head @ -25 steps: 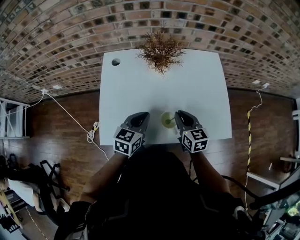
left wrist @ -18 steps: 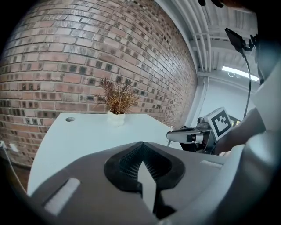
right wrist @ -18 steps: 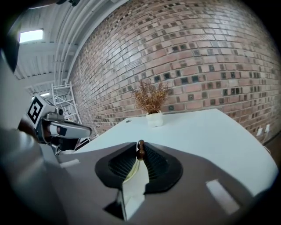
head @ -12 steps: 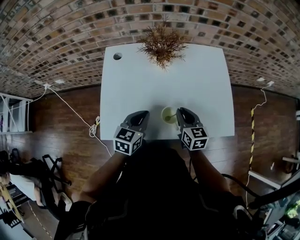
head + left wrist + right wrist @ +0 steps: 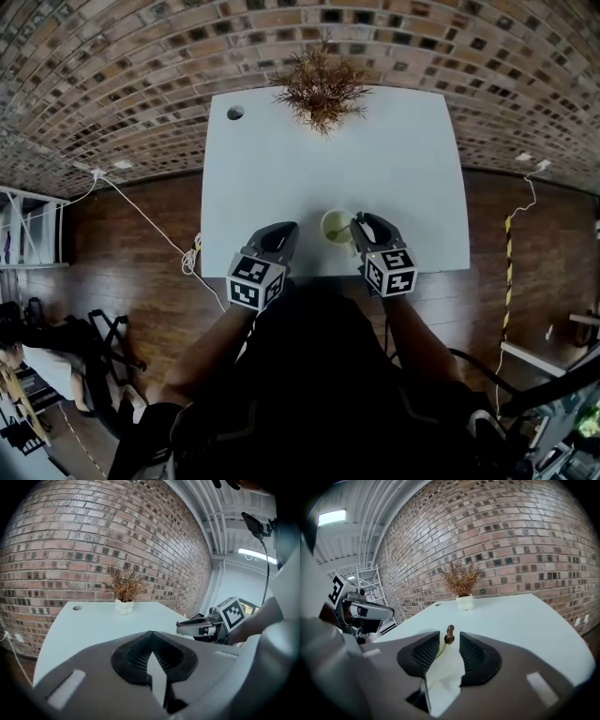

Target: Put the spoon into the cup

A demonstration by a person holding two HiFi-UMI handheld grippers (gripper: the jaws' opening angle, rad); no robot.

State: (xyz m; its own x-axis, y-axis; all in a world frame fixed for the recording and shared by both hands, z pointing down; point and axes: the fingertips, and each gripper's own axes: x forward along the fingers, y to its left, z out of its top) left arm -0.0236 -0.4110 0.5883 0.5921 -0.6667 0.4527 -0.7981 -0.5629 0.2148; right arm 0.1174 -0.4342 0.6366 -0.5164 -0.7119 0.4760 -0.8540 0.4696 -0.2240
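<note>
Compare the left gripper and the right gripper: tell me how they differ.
The left gripper's jaws meet at the tips with nothing between them; the right gripper's jaws are opening, with the spoon's handle end standing free between them. The right gripper sits at the cup, while the left gripper is off to the cup's left. Both point across the table toward the brick wall.

White table (image 5: 281,178) meets brick wall (image 5: 112,66) (wooden floor (image 5: 131,244) below).
</note>
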